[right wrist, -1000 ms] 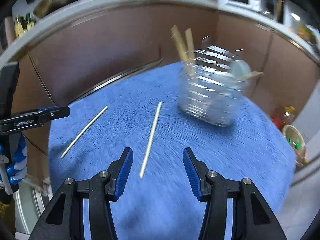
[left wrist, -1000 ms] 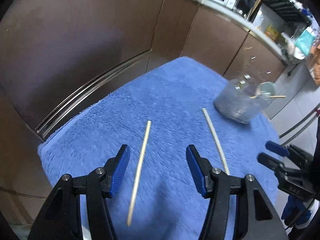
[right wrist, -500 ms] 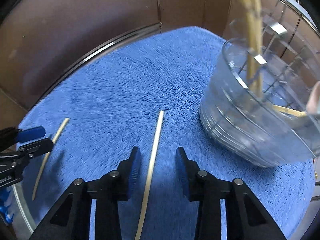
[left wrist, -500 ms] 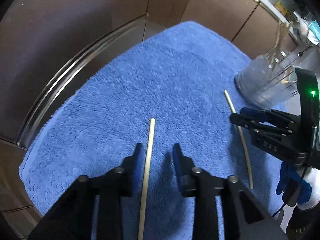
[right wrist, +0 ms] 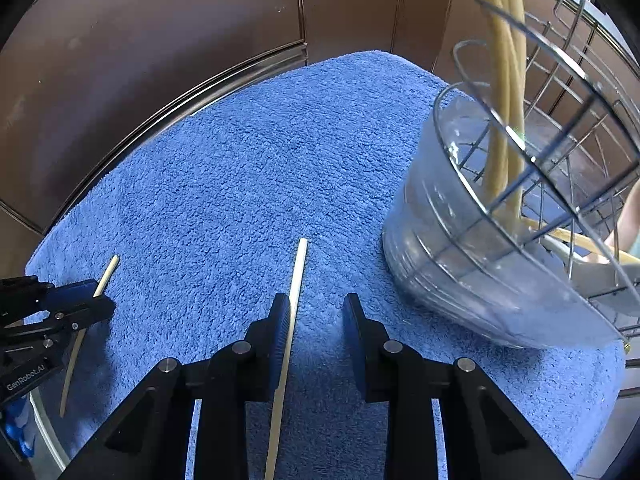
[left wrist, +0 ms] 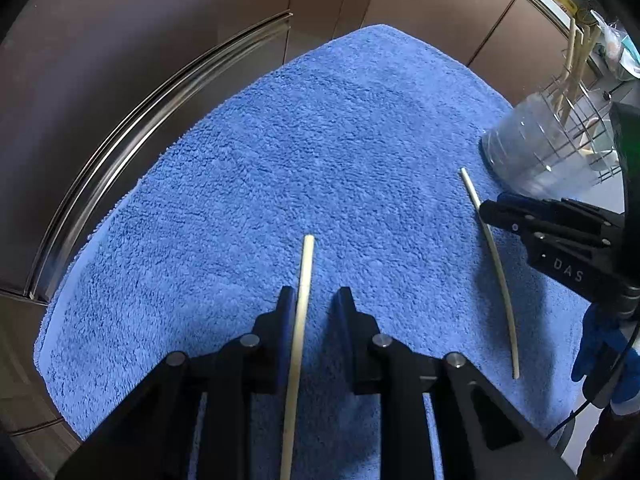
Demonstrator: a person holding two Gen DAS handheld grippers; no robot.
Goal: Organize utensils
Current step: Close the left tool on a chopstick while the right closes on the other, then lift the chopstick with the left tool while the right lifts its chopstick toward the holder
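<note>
Two pale chopsticks lie on a blue towel. My left gripper straddles the left chopstick; its jaws are narrowed, with a gap still on the stick's right. My right gripper straddles the right chopstick the same way, the stick against the left finger. Each gripper shows in the other's view: the right gripper in the left wrist view, the left gripper in the right wrist view. A clear utensil holder with a wire basket and wooden utensils stands to the right.
Brown cabinet fronts with a metal rail run behind the towel. The towel's edge is near on the left. The holder also shows at the right of the left wrist view.
Both grippers have come down over their chopsticks and their jaws have narrowed from wide open to a small gap around each stick.
</note>
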